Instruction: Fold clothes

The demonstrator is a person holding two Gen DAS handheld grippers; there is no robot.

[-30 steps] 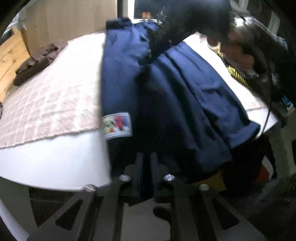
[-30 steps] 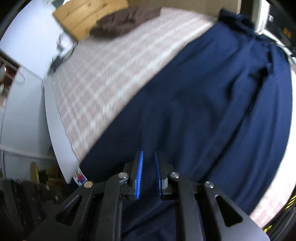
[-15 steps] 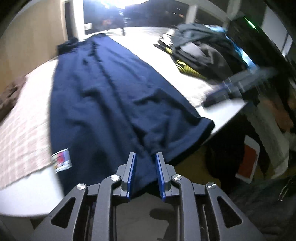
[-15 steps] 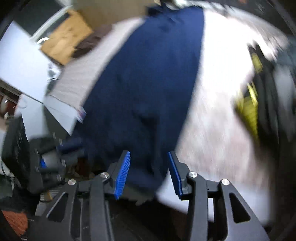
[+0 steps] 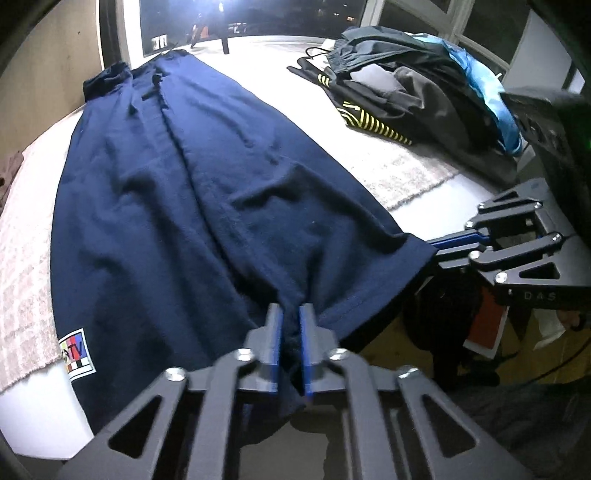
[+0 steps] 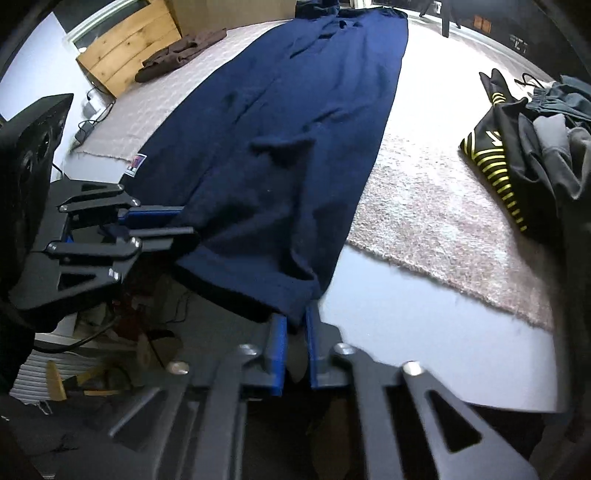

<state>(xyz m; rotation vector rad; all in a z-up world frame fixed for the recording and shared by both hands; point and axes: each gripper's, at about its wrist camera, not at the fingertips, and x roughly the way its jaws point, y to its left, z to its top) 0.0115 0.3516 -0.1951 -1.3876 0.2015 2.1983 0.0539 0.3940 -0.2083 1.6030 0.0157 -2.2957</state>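
Both fisheye views are bending straight lines into curves and fading to black vignette at every corner. Dim, bluish indoor light is falling across the scene, with a bright glare burning at twelve o'clock in the left wrist view, perhaps a lamp reflecting in a dark window [image 5: 258,14]. The table's [image 6: 424,317] pale surface is blowing out slightly, while the near gripper frames are looking soft and smeared.

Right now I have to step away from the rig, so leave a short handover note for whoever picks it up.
Left gripper: shut on the navy shirt at its near hem.
Right gripper: shut on the hem's other corner.
Shirt lies lengthwise on the pink cloth, hem over the table edge.
Done: narrowed into a long strip, both hem corners pinched.
Left: probably fold the hem towards the collar. Unfolded pile waits.
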